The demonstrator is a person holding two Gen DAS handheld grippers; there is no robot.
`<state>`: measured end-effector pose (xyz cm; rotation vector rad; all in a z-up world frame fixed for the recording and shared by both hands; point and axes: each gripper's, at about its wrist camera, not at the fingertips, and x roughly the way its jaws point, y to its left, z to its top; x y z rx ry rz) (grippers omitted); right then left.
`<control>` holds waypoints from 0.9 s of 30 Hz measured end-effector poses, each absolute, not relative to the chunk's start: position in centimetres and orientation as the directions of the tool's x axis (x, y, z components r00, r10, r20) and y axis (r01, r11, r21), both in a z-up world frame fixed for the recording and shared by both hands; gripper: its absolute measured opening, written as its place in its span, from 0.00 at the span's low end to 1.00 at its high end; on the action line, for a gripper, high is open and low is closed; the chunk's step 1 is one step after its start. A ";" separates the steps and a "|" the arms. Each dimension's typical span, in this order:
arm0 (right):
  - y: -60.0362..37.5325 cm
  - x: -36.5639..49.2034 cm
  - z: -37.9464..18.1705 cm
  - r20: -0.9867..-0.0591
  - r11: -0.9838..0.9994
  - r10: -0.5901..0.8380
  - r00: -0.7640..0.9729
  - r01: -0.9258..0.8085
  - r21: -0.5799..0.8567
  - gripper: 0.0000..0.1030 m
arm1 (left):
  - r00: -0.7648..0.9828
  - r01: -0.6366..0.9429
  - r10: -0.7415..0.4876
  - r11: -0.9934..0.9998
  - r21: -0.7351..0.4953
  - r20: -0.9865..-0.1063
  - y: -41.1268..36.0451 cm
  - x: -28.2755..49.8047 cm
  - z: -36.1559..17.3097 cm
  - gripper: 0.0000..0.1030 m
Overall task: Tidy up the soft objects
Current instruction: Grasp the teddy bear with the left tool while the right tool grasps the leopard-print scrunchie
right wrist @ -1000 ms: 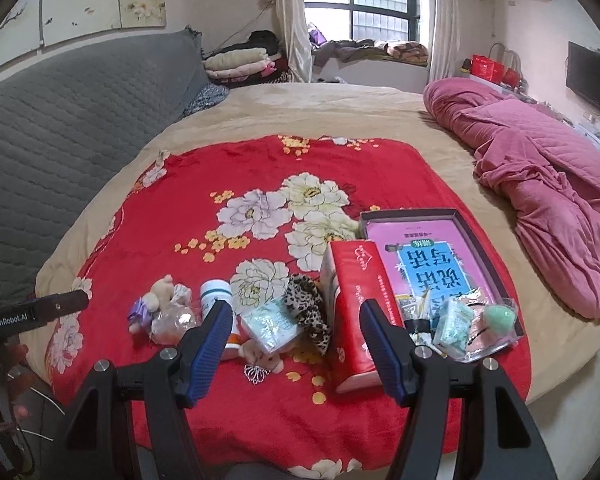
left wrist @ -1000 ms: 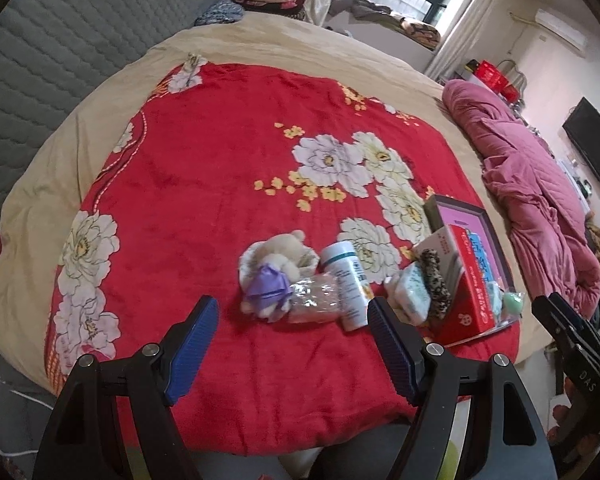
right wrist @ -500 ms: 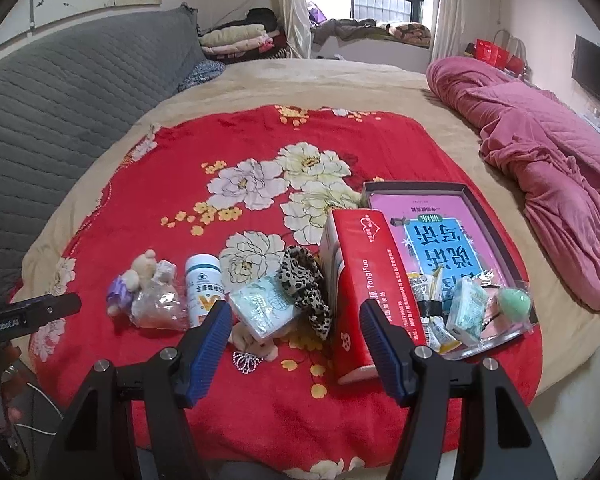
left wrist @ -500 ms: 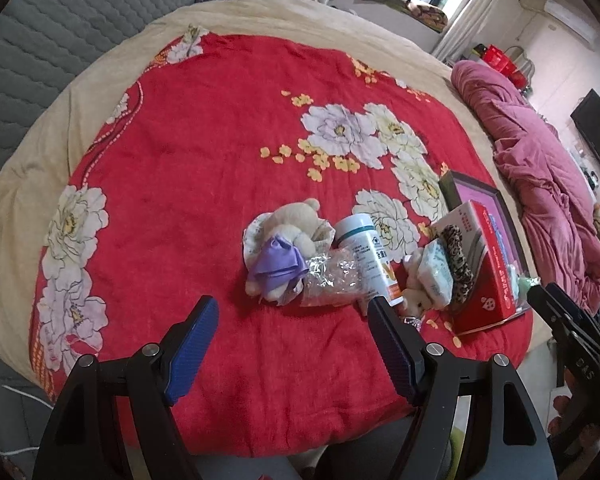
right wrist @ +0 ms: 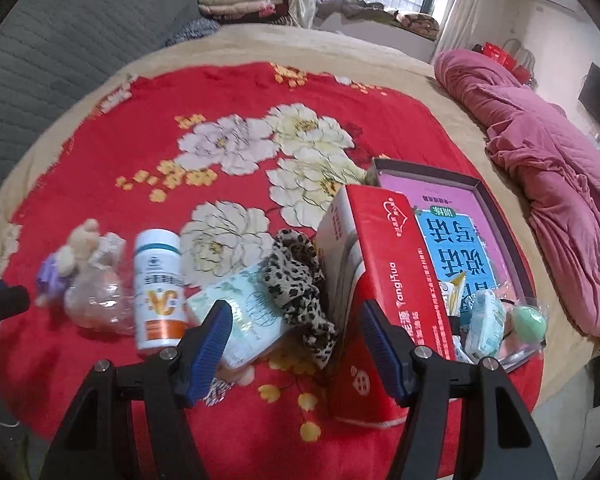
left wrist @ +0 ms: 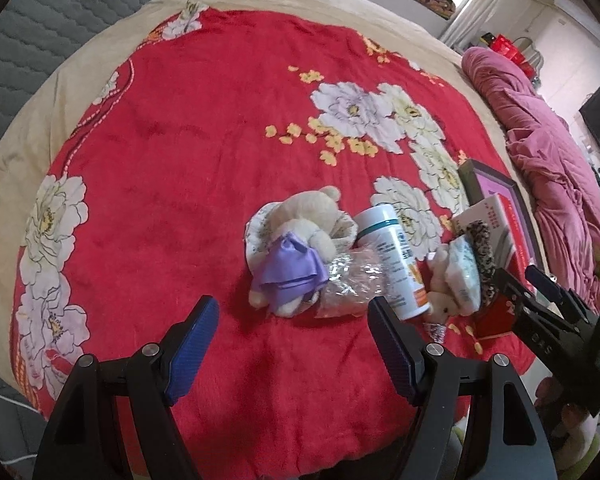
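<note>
A cream teddy bear with a purple bow lies on the red flowered blanket, beside a clear crinkly packet and a white bottle. My left gripper hangs open just in front of the bear, nothing between its pads. In the right wrist view, a leopard scrunchie and a pale tissue pack lie next to a red tissue box. My right gripper is open above them, empty. The bear and the bottle sit at the left.
A dark tray holds a pink-and-blue book, small packets and a green sponge. A pink quilt lies bunched at the right. Grey headboard at the left. The other gripper shows at the left view's right edge.
Both grippers have come down and closer to the pile of items, which now looks larger in each view. Neither jaw has changed its spread.
</note>
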<state>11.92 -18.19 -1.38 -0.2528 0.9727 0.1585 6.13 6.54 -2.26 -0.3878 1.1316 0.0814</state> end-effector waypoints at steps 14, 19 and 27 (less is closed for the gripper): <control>-16.4 15.6 -4.5 -0.841 0.948 -0.050 0.539 -0.239 -0.210 0.37 | 0.401 -0.276 -0.167 0.916 -0.292 -0.901 7.8 9.1 -5.1 0.76; -16.4 16.3 -4.8 -0.840 0.954 -0.048 0.541 -0.224 -0.199 0.12 | 0.393 -0.288 -0.190 0.904 -0.316 -0.900 8.3 9.8 -6.2 0.76; -17.6 16.1 -3.3 -0.826 0.973 0.033 0.562 -0.207 -0.102 0.07 | 0.387 -0.253 -0.244 0.899 -0.357 -0.889 7.5 10.7 -7.1 0.71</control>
